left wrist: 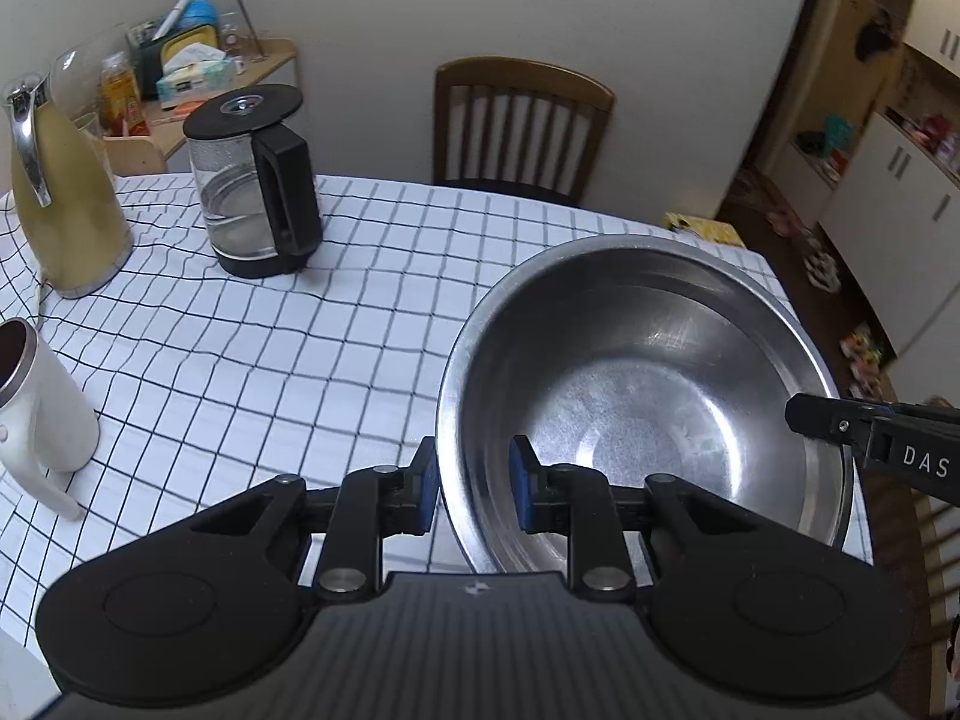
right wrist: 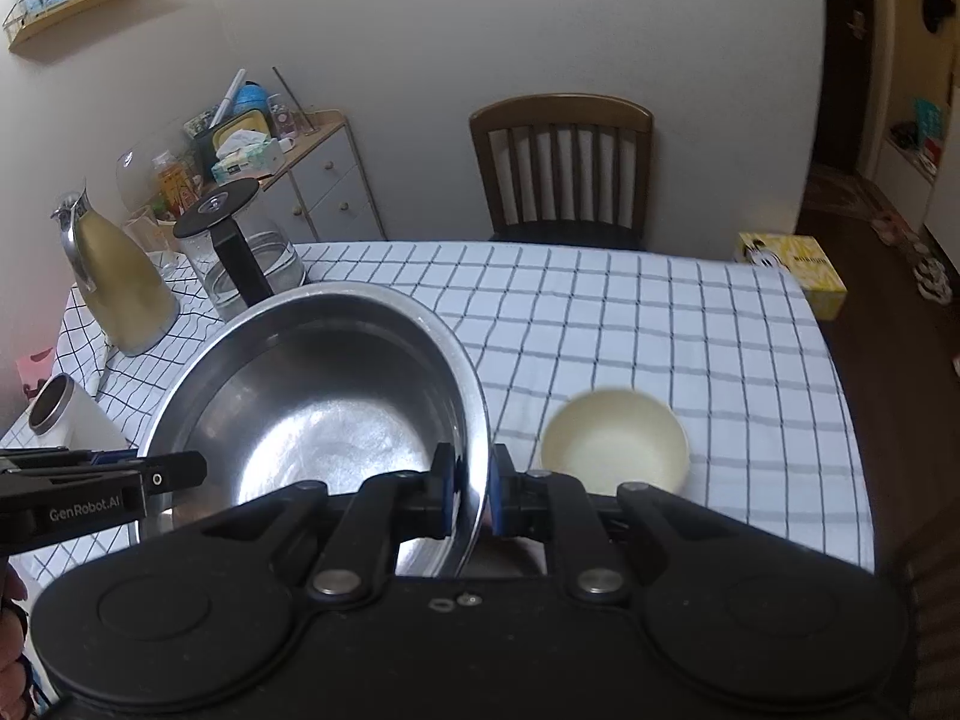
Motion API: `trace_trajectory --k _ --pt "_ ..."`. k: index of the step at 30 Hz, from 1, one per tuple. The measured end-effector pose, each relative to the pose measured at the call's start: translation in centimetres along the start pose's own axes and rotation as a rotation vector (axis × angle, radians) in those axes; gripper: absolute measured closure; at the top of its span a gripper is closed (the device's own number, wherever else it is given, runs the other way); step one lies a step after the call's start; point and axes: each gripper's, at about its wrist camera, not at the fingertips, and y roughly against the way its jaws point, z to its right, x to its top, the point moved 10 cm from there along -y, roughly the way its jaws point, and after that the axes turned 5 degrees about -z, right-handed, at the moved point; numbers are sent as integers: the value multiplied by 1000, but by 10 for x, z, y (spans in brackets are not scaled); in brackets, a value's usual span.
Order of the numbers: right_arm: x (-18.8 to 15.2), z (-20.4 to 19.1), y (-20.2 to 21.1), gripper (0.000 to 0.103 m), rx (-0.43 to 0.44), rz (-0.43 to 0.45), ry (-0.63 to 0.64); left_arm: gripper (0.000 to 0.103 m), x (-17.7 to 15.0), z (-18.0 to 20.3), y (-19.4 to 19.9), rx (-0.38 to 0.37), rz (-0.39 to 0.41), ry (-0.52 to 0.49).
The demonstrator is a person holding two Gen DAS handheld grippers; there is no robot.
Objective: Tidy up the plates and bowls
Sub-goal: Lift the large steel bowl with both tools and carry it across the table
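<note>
A plain off-white wall closes the far side of the room. Against it stands a dark brown wooden chair with a slatted back, pushed up to a table covered in a white cloth with a black grid. To the left a low grey drawer cabinet with a light wooden top carries clutter, and a curved wooden wall shelf hangs above. On the right, dark brown flooring runs toward white cupboards with open shelves.
</note>
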Motion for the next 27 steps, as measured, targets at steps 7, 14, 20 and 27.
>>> trace_trajectory --k 7,14,20,27 --pt "-39 1 39 91 -27 4 -51 80 -35 17 27 -53 -8 -81" --pt "-88 11 71 91 -65 5 -110 80 -77 39 39 -102 -33 -178" --pt "-132 27 87 91 -104 -4 -185 80 -118 60 35 -128 -71 -270" --pt "-188 45 87 91 -142 -47 -263 80 -166 79 11 -143 -126 -362"
